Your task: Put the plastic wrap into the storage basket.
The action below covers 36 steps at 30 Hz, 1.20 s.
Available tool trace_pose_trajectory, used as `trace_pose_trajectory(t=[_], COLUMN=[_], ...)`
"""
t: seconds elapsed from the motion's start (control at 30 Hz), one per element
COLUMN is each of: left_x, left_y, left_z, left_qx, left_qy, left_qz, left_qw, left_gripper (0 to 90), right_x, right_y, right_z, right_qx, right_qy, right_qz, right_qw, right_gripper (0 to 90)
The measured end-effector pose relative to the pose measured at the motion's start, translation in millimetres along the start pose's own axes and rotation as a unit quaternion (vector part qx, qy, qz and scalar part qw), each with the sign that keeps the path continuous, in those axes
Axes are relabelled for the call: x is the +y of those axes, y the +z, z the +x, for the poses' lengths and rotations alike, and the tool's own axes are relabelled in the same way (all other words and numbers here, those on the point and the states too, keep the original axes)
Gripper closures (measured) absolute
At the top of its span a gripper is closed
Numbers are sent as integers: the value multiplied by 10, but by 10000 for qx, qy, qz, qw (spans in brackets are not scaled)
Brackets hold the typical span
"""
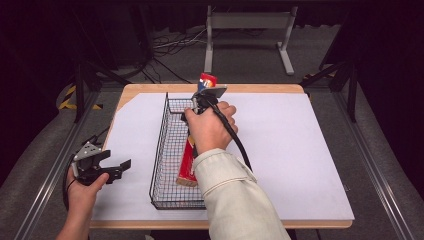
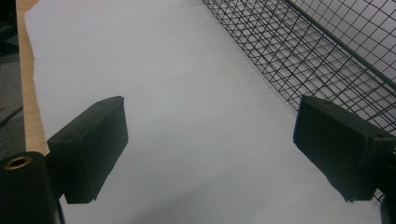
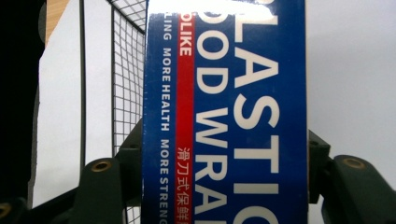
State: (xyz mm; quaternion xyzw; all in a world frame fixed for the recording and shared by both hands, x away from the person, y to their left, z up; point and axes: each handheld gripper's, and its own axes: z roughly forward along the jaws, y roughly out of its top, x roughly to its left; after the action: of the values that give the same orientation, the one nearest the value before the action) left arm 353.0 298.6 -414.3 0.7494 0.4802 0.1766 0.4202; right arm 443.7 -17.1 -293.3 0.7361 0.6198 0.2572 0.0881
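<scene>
The left hand [image 1: 82, 187] holds the left gripper [image 1: 120, 167] low beside the wire basket [image 1: 159, 150], well apart from its left wall, jaws spread wide with nothing between them and pointing toward it. The right hand [image 1: 210, 127], in a pale sleeve [image 1: 235, 200], reaches over the basket's far half and holds the right gripper [image 3: 224, 172], its jaws clamped on either side of the plastic wrap box [image 3: 224, 93]

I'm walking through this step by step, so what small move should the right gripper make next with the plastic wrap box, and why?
Probably ease the plastic wrap box down flat into the wire basket. The right gripper is clamped on its raised far end, while its near end already sits low in the basket. The left gripper is open, off to the side.
</scene>
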Motion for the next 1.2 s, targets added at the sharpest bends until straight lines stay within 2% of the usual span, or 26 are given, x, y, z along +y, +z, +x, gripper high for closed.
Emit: trace_pose_trajectory(t=[0.37,0.8,0.97,1.2], left_x=[-16,-19,-26,-34], left_y=[-4,25,33,43], left_z=[25,16,20,34], left_qx=[-1,-5,-2,-5], left_qy=[-20,-13,-36,-51], left_qz=[2,21,29,41], left_qw=[10000,10000,10000,10000], left_gripper=[108,108,108,108], right_x=[-122,-191,-232,-282], right_y=[222,455,591,692], right_z=[145,137,122,132], right_qx=[63,91,31,-16], right_qy=[64,124,140,136], right_qz=[-81,-85,-28,-27], right_qw=[9999,9998,9999,9999], right_gripper=[397,396,395,392])
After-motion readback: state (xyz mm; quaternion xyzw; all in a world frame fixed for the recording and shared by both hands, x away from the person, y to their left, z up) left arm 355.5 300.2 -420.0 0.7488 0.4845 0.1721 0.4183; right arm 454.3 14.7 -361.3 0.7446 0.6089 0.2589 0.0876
